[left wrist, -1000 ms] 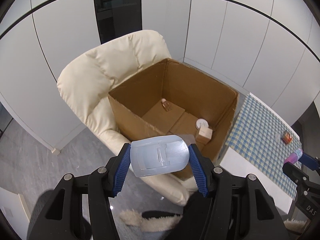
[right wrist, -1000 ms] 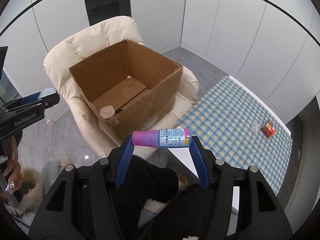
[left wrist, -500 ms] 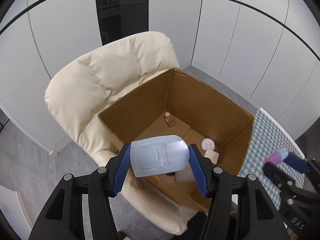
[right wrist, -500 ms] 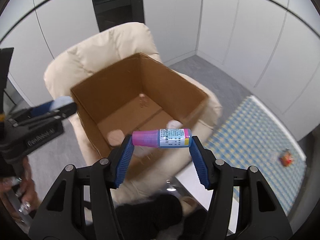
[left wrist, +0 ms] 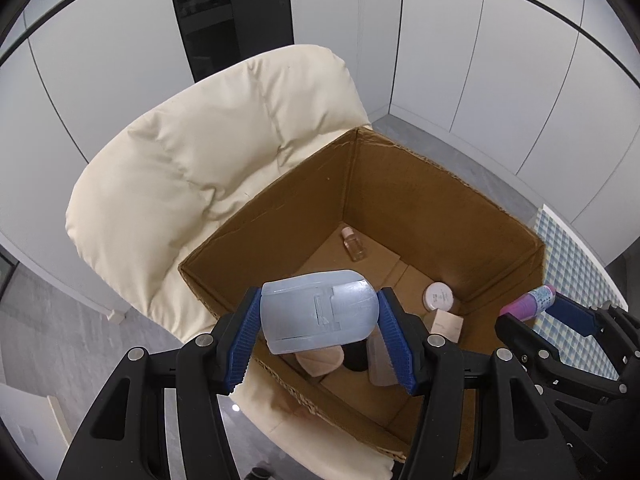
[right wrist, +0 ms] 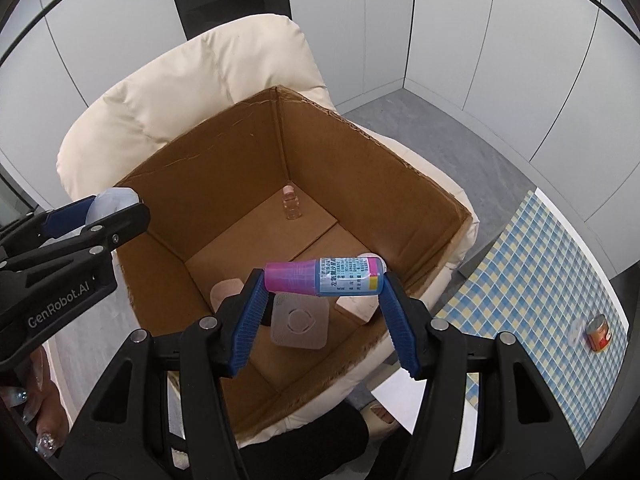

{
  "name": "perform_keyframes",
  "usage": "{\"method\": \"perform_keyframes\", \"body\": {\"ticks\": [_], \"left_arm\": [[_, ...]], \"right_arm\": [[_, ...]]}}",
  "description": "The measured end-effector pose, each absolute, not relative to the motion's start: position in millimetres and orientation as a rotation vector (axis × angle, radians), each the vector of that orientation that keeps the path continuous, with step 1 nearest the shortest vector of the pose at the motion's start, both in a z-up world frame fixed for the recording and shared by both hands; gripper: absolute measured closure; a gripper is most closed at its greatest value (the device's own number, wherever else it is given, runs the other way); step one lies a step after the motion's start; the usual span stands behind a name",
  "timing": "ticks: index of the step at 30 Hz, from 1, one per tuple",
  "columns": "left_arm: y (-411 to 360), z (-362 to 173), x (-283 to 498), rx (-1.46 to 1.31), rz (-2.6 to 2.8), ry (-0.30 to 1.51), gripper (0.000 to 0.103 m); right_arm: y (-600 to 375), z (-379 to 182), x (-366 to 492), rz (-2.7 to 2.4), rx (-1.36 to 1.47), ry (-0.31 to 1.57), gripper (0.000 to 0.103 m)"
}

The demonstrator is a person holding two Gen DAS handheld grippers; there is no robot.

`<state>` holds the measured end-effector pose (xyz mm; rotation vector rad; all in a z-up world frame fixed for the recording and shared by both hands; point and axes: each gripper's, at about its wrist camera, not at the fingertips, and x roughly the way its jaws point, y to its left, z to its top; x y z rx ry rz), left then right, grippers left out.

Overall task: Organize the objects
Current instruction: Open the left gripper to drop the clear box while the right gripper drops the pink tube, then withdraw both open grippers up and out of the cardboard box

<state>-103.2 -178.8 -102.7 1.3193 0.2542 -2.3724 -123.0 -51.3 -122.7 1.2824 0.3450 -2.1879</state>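
A: White wall panels behind, cream armchair [left wrist: 208, 168] carrying the open cardboard box [left wrist: 400, 208]. You've got both loads over it?

B: Yes. Your left gripper [left wrist: 319, 320] clamps the pale blue plastic case [left wrist: 319, 316] flat across the jaws; your right gripper [right wrist: 322, 280] pinches the pink-capped bottle [right wrist: 324, 276] end to end, sideways. Both hang above the box mouth, so either should drop clear of the walls.

The left gripper [left wrist: 319, 322] points steeply downward, its blue ribbed fingers [left wrist: 243, 336] pressed against both ends of a pale blue plastic piece [left wrist: 318, 316]. The right gripper [right wrist: 323, 280] tilts down likewise, its fingers [right wrist: 396, 330] clamped endwise on a small pink-capped bottle [right wrist: 324, 277]. A hand [right wrist: 42, 420] with decorated nails shows below the left gripper.
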Motion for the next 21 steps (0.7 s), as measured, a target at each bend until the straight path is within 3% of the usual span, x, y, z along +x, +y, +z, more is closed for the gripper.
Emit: {"method": "perform_keyframes", "body": {"ticks": [8,9,10,11,12,13,21], "left_arm": [[-190,-115,-110,1.330,-2.363,0.277,0.044],[-190,-114,-110,1.318,-2.368,0.285,0.036],[-191,-114,-110,1.313,-2.380,0.293,0.021],[-191,-113,-109,1.309,-2.388,0.298,0.012],[-191,-112,-108,1.298,-2.390,0.295,0.000],[-191,-110,-106,1.267,-2.388,0.275,0.001],[-189,-108,-99,1.255,-2.364,0.236,0.001]], "right_arm": [[-61,-133,-132,-2.193,1.278,0.368,0.043],[-61,-134,-133,-2.192,1.276,0.362,0.043],[-61,-135,-134,-2.187,1.272,0.352,0.038],[-61,-136,-135,-2.179,1.279,0.341,0.018],[-61,-137,-136,-2.176,1.287,0.332,0.008],[-59,-137,-137,-2.180,1.287,0.321,0.000],[-54,-138,-132,-2.203,1.270,0.348,0.000]]}}
